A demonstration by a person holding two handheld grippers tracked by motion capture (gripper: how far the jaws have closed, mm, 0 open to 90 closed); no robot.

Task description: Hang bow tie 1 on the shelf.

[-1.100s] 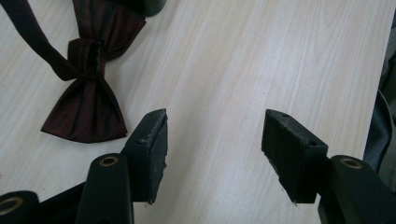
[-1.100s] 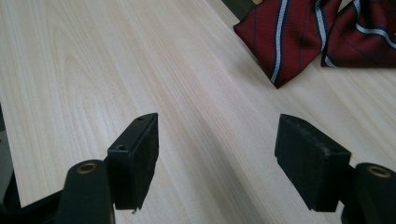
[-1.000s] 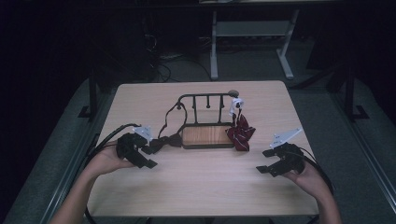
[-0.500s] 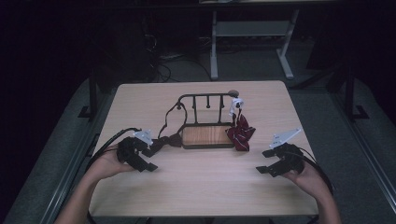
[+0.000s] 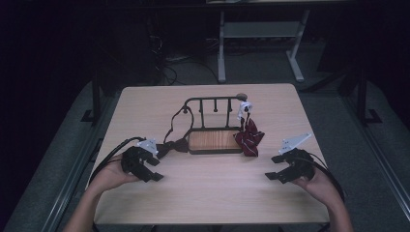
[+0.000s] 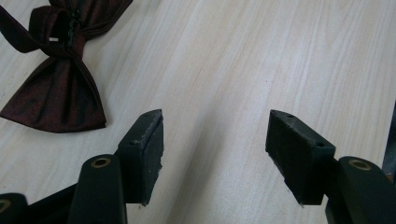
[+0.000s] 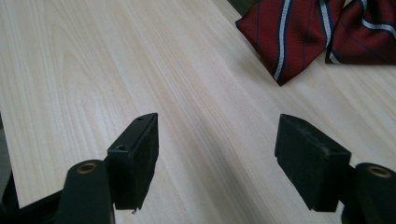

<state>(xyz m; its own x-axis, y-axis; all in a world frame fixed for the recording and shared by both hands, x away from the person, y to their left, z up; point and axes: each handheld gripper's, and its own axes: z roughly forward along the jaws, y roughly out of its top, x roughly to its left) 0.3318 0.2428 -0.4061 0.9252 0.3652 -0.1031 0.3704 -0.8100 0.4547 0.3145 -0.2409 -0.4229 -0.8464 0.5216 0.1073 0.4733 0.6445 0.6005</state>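
Note:
A small rack with a wooden base point(image 5: 215, 141) and a black metal rail point(image 5: 212, 102) stands mid-table. A dark maroon bow tie point(image 5: 173, 145) point(image 6: 56, 79) lies at the rack's left end, its strap looped over the rail. A red striped tie point(image 5: 249, 137) point(image 7: 294, 32) hangs from the rail's right end onto the table. My left gripper point(image 5: 155, 170) point(image 6: 215, 140) rests just short of the bow tie. Its jaws have just been opening, and only bare table lies between them. My right gripper point(image 5: 272, 167) point(image 7: 217, 140) is open over bare wood, near the striped tie.
The light wooden table point(image 5: 208, 198) has bare surface in front of the rack between the two hands. A white tag or clip point(image 5: 244, 107) sits on the rail's right end. Dark floor and a desk frame point(image 5: 261, 38) lie beyond the far edge.
My left gripper has drawn back slightly toward the near edge, away from the bow tie. The right gripper has stayed where it was.

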